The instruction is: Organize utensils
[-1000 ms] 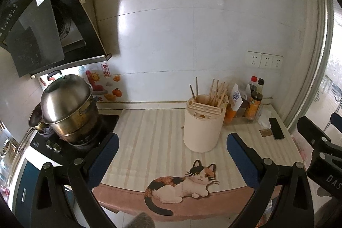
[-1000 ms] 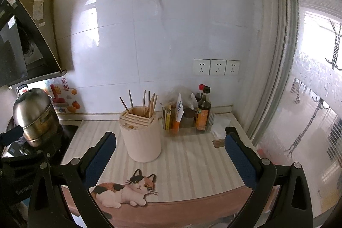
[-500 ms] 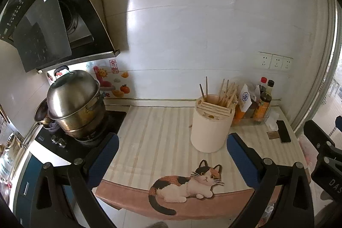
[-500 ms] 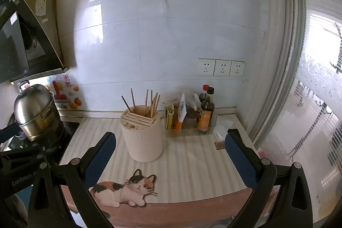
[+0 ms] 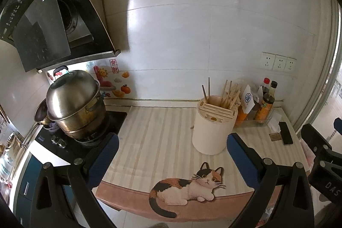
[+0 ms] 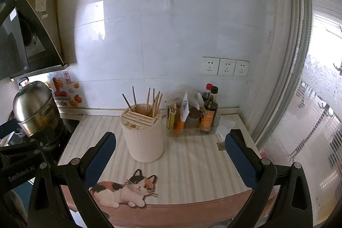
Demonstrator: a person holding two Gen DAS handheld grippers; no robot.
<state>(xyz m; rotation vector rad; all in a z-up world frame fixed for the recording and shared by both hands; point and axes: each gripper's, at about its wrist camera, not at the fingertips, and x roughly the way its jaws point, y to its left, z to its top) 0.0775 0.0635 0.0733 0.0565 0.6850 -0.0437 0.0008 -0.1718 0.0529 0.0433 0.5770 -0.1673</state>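
Observation:
A cream round utensil holder [image 5: 211, 129] stands on the striped counter, with several chopsticks [image 5: 228, 92] upright in its back cup and empty slots in front. It also shows in the right wrist view [image 6: 144, 136] with its chopsticks [image 6: 152, 100]. My left gripper [image 5: 172, 151] is open and empty, in front of and left of the holder. My right gripper [image 6: 170, 150] is open and empty, with the holder between and beyond its fingers. One small stick end [image 5: 192, 127] lies on the counter beside the holder's left side.
A steel steamer pot [image 5: 74, 104] sits on the stove at left under the range hood [image 5: 49, 20]. A clear tray of sauce bottles [image 6: 193, 121] stands right of the holder. A phone [image 5: 285, 135] lies at the right. The mat has a cat picture [image 6: 126, 190] at its front edge.
Both grippers have risen and drawn slightly closer to the counter; the holder sits lower and larger in both views. Nothing was grasped and both stay open.

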